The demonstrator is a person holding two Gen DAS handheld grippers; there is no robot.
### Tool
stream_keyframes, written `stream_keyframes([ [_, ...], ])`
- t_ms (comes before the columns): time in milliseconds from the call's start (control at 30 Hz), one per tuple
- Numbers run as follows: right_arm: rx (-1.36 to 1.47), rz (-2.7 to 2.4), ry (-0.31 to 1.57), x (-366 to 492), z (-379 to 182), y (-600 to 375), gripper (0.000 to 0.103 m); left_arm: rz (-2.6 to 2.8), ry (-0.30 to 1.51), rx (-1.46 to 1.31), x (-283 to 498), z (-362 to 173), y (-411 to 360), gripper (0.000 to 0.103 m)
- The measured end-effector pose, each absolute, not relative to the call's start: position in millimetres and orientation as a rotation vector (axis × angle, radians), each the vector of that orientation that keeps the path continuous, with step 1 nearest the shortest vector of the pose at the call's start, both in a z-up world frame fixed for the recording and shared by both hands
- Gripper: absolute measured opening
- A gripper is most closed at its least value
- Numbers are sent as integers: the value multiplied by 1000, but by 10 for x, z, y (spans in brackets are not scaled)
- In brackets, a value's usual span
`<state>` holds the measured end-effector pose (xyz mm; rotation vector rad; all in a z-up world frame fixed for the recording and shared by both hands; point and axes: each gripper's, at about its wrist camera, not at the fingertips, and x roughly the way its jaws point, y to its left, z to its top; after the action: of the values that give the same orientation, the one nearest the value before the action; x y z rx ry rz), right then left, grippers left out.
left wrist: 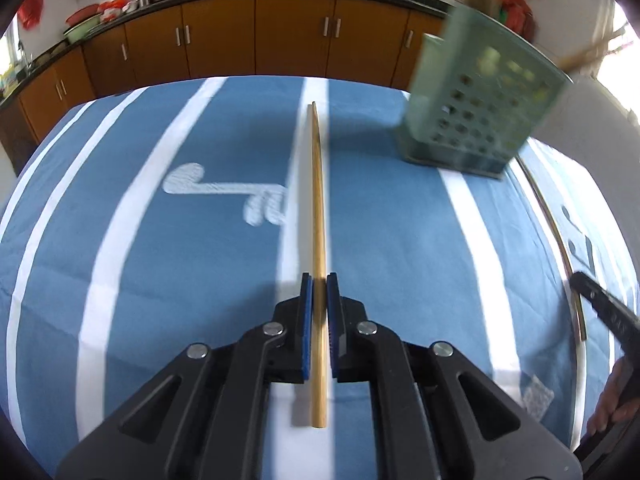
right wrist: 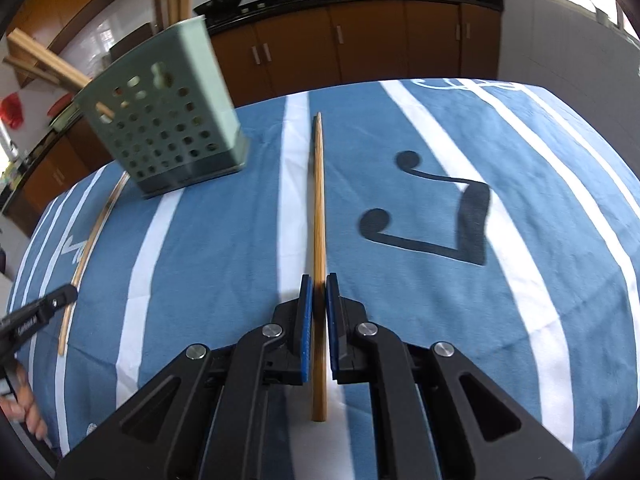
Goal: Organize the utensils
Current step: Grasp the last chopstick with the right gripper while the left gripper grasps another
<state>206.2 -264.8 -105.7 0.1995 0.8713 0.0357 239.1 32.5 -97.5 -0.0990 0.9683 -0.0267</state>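
- Left hand-held gripper (left wrist: 319, 280) was clamped on a chopstick (left wrist: 318, 208), its long axis running straight ahead up the frame.
- Right hand-held gripper (right wrist: 319, 280) was likewise clamped on its own chopstick (right wrist: 318, 200).
- The green holder (left wrist: 476, 100) stood upper right on the table (left wrist: 160, 280) in the left view; both seemed similarly near.

A blue-and-white striped tablecloth (left wrist: 180, 280) lies mostly bare, leaving wide open room across the table. The one tall obstacle is a green perforated utensil holder (left wrist: 476, 120), standing at the far side between the two grippers' paths. Each gripper's closed jaws are filled by a wooden chopstick (left wrist: 319, 240) (right wrist: 319, 240), reaching forward along the cloth. Brown kitchen cabinets (left wrist: 260, 36) stand well beyond the table's far edge.
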Motion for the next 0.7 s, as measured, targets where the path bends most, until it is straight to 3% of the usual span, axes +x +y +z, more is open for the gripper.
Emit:
stream_keyframes([
  [700,126,54,861,2110,-1071,-2495,8,-25,895,-48,2335,-1021,358,10],
])
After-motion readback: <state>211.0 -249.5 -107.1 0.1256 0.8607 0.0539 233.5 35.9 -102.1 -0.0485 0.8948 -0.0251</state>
